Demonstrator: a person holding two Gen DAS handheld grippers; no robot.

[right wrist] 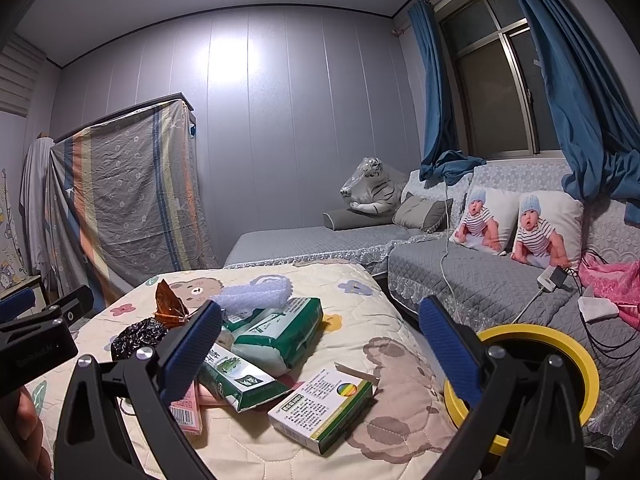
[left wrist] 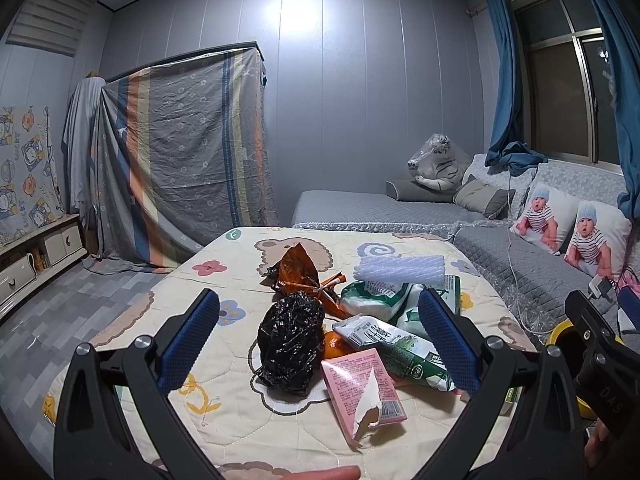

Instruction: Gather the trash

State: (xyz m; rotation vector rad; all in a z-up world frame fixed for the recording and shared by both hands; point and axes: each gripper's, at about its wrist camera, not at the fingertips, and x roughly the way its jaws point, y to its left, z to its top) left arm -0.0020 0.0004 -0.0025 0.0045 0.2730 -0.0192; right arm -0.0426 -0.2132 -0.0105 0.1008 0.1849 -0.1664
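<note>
Trash (left wrist: pixel 320 332) lies heaped ahead of both spread, empty claws (left (left wrist: pixel 318 344), right (right wrist: pixel 320 344)), apparently untouched

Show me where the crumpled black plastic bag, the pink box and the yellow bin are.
crumpled black plastic bag (left wrist: pixel 290 344), left wrist view, middle of the wad.
pink box (left wrist: pixel 360 384), left wrist view, printed top face.
yellow bin (right wrist: pixel 568 350), right wrist view, far right part of its rim.

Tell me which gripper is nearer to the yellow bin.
Right. The right gripper hangs open with its right finger overlapping the yellow bin. The left gripper, also open, sits over the black crumpled bag, farther left of the bin.
</note>
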